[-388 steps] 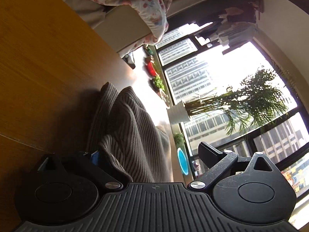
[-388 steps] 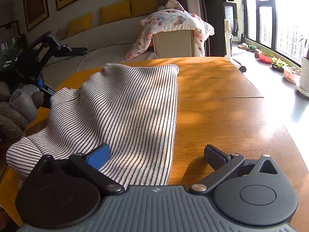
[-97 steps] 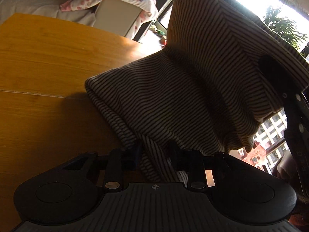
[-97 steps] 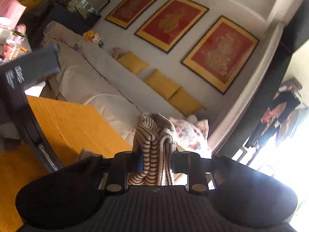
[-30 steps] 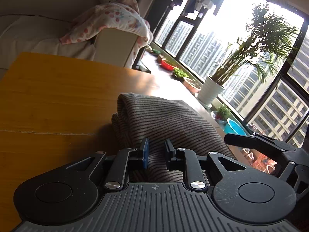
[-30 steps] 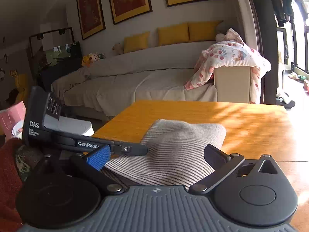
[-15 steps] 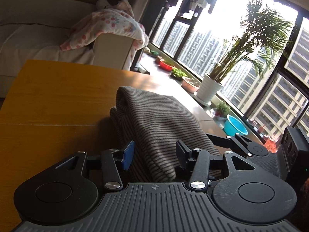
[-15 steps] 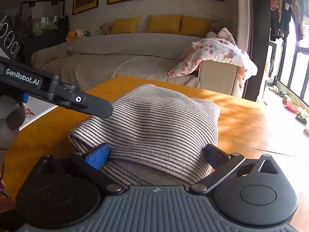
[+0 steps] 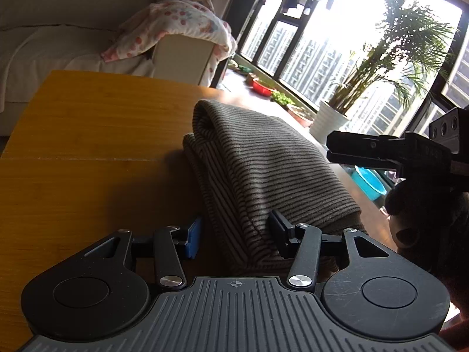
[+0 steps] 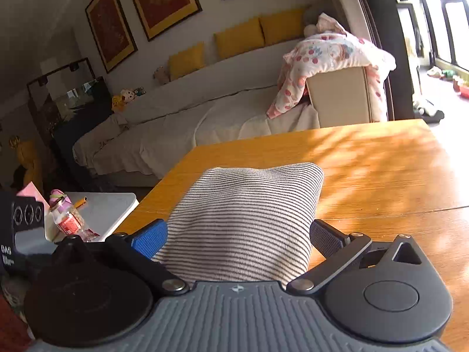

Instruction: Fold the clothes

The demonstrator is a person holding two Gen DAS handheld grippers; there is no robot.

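Observation:
A striped knit garment (image 9: pixel 263 170) lies folded in a thick bundle on the wooden table (image 9: pixel 88 152). My left gripper (image 9: pixel 236 239) is open, its jaws apart on either side of the bundle's near corner. In the right wrist view the same garment (image 10: pixel 246 214) fills the gap between the wide-open jaws of my right gripper (image 10: pixel 237 237); neither pad presses the cloth. The right gripper also shows in the left wrist view (image 9: pixel 381 149), at the garment's far right side.
A sofa (image 10: pixel 205 108) with a flowered blanket (image 10: pixel 331 58) stands beyond the table's far edge. A small white side table (image 10: pixel 99 211) with a bottle (image 10: pixel 67 220) is at the left. Windows and a potted palm (image 9: pixel 390 67) are on the right.
My left gripper has opened and let go of the garment, which now rests folded on the table. My right gripper stays open and has drawn in close around the bundle's end.

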